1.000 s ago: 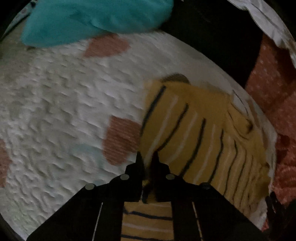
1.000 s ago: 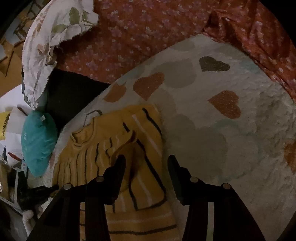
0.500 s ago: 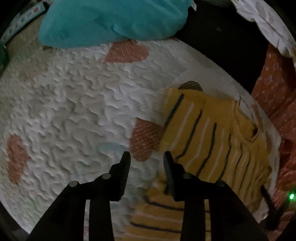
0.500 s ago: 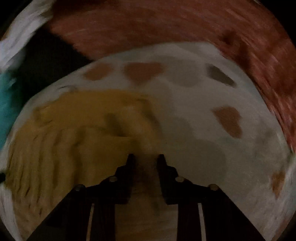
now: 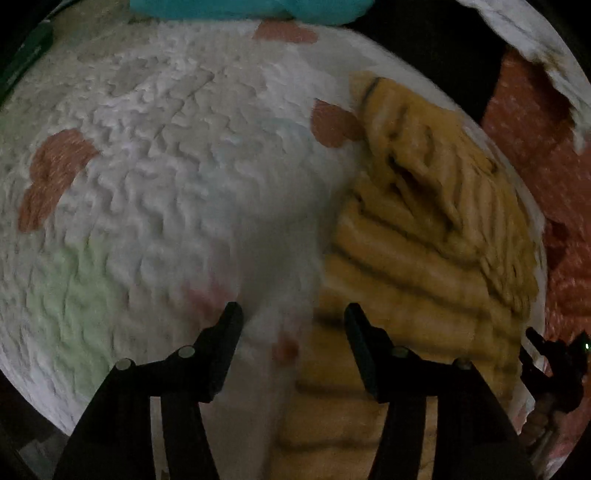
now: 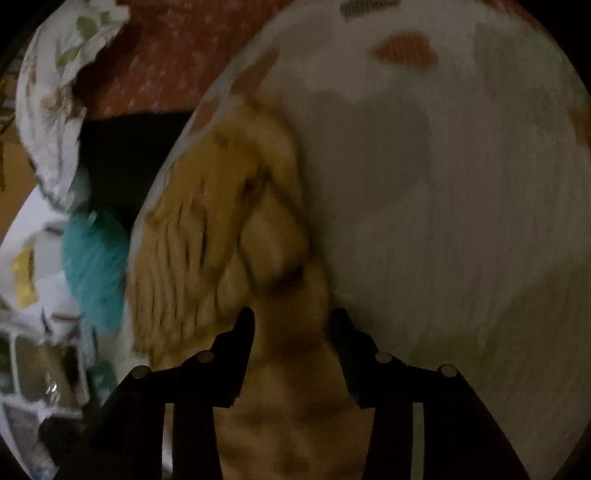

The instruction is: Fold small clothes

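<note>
A small yellow striped top (image 5: 424,229) lies folded and rumpled on the white heart-patterned blanket (image 5: 166,166). It also shows blurred in the right wrist view (image 6: 221,229). My left gripper (image 5: 291,317) is open and empty, just above the blanket at the top's left edge. My right gripper (image 6: 293,321) is open, with the yellow top's cloth lying between and below its fingers; nothing is pinched.
A teal cloth (image 5: 251,9) lies at the blanket's far edge and also shows in the right wrist view (image 6: 96,266). A red dotted sheet (image 5: 535,147) surrounds the blanket. A floral pillow (image 6: 62,92) and a dark patch (image 6: 122,155) sit beyond.
My left gripper let go of the top's edge, opened wide and moved left. My right gripper closed half a second ago and has opened again; the top is now more bunched.
</note>
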The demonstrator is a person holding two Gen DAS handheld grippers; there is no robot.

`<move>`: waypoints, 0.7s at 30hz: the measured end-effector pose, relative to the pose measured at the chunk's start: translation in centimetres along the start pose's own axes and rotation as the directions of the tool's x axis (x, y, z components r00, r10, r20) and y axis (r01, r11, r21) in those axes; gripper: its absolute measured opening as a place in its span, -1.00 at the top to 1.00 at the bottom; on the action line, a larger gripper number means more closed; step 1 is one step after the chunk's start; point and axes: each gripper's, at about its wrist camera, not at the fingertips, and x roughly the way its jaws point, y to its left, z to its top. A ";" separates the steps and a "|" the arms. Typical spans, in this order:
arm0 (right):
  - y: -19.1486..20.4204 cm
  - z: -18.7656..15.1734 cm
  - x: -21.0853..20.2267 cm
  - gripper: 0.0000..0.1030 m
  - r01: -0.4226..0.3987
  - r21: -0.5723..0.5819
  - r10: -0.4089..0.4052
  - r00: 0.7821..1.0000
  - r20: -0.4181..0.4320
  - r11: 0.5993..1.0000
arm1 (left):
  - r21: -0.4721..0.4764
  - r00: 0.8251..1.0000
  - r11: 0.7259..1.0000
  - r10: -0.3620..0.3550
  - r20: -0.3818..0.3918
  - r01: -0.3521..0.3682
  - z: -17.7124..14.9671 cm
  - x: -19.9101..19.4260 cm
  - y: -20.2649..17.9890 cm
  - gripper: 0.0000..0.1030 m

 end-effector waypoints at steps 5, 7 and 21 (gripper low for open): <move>-1.7 -6.8 -1.9 0.07 -0.034 -0.020 0.034 0.999 0.001 0.999 | 0.040 0.997 0.996 -0.074 -0.010 0.074 -6.0 -1.4 0.6 -0.10; -2.5 -9.2 -2.8 0.07 -0.068 0.004 0.068 0.997 -0.032 0.998 | 0.078 0.996 0.993 -0.089 -0.023 0.091 -8.2 -1.8 0.6 -0.13; -4.5 -19.2 -4.6 0.07 -0.140 0.004 0.140 0.986 -0.094 0.990 | 0.012 0.954 0.967 -0.251 -0.164 0.256 -16.4 -1.1 0.3 -0.17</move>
